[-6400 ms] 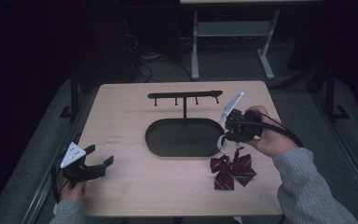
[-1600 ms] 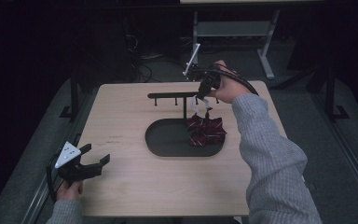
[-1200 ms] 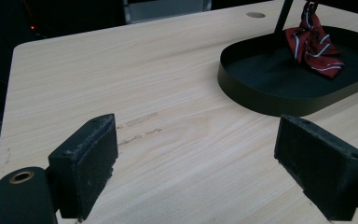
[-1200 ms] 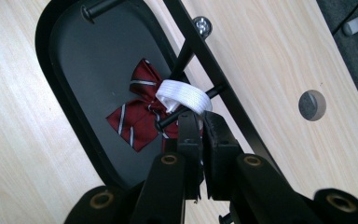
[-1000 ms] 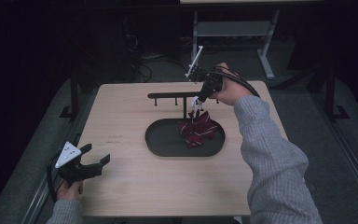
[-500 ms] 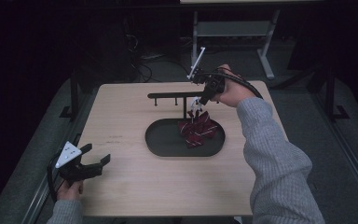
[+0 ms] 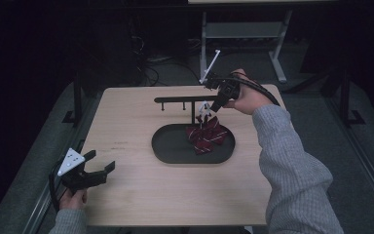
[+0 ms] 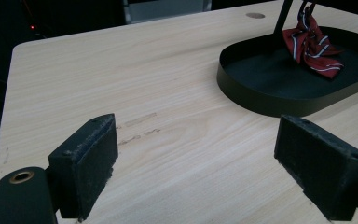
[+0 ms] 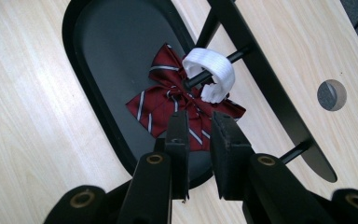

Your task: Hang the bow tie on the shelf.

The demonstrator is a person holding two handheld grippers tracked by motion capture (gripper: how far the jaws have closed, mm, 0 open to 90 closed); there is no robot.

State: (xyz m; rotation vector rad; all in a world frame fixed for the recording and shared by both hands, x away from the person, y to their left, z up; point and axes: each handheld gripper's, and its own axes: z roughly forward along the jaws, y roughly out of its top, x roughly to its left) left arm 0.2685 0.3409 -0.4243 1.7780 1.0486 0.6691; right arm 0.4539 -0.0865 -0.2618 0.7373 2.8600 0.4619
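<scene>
- Wooden table (image 7: 126,131) bears a black tray (image 7: 175,151) under a peg rack (image 7: 180,100).
- Bow tie (image 9: 177,109) hangs by its white loop (image 9: 212,70) from a rack peg, over the tray.
- Right gripper (image 9: 199,128) beside the tie, jaws just opening, holding nothing.
- Left gripper (image 8: 196,163) spread wide, well apart from the tray.

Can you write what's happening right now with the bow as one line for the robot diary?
bow tie: white loop hung on rack peg, over black tray | right claw: just been opening, nothing between jaws | left claw: open, above table

Overhead plus 2 close views (shared tray (image 7: 165,155))
</scene>
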